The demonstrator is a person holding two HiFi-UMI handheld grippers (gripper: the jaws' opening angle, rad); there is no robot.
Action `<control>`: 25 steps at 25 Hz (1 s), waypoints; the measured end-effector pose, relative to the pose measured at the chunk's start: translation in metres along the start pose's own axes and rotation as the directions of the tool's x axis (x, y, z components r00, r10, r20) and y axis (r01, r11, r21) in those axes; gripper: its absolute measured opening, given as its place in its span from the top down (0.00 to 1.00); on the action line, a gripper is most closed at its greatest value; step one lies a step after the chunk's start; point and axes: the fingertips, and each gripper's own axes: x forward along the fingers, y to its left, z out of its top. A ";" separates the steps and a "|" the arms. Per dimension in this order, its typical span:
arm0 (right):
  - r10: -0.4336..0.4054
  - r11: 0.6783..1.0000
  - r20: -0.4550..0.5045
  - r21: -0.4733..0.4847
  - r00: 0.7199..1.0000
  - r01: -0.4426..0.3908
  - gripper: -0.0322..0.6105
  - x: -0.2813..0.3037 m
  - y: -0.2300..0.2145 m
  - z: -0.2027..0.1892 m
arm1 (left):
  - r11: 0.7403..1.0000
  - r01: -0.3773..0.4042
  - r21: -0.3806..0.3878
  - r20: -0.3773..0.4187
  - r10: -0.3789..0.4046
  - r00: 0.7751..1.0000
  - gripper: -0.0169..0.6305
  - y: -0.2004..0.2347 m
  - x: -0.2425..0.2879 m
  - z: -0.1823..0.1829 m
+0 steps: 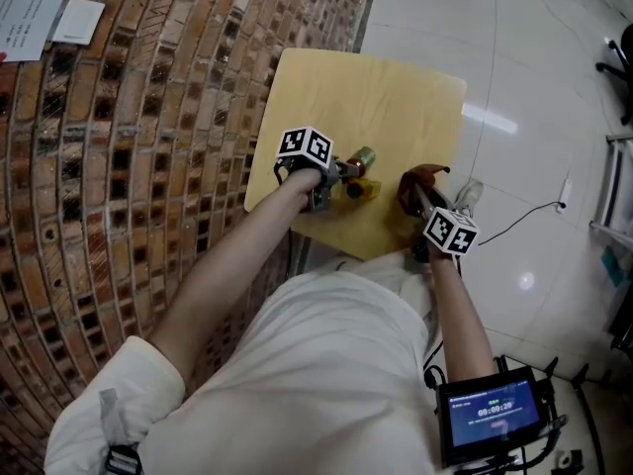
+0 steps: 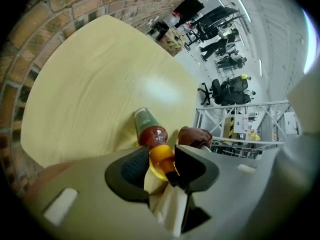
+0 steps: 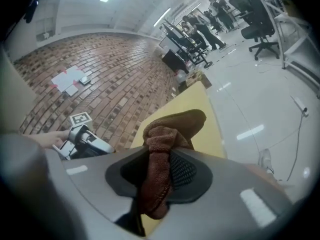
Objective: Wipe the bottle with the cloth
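The head view looks steeply down on the surface (image 1: 396, 97), left gripper (image 1: 343, 172) and right gripper (image 1: 417, 192); each gripper view peers closely along its jaws across that surface

From the head view, the left hand-held gripper (image 1: 342, 173) covers the cap end of the bottle (image 1: 360, 157), and the cloth (image 1: 419, 183) hides the jaws of the right hand-held gripper (image 3: 157, 170). In the left gripper view the bottle's dark tip sits behind one pad, and we cannot tell whether the other pad presses the yellow cap. The arms cover the worktop's (image 1: 396, 87) near edge. The screen (image 1: 492, 411) carries print too small for us to read, and the papers (image 1: 28, 18) run off the picture's edge.
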 end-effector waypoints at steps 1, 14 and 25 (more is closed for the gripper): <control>0.033 0.999 0.004 -0.014 0.999 -0.033 0.80 0.004 0.010 0.007 | 1.000 -0.007 0.013 -0.002 0.007 1.000 0.70 -0.001 0.000 0.000; 0.308 0.888 -0.281 -0.259 0.909 -0.381 0.80 0.084 0.118 0.023 | 0.995 -0.038 0.087 0.012 0.037 0.999 0.70 -0.010 0.003 -0.001; 0.233 0.896 -0.314 -0.299 0.920 -0.329 0.80 0.123 0.101 -0.002 | 0.991 0.107 -0.086 0.070 -0.101 0.992 0.71 -0.008 0.003 -0.003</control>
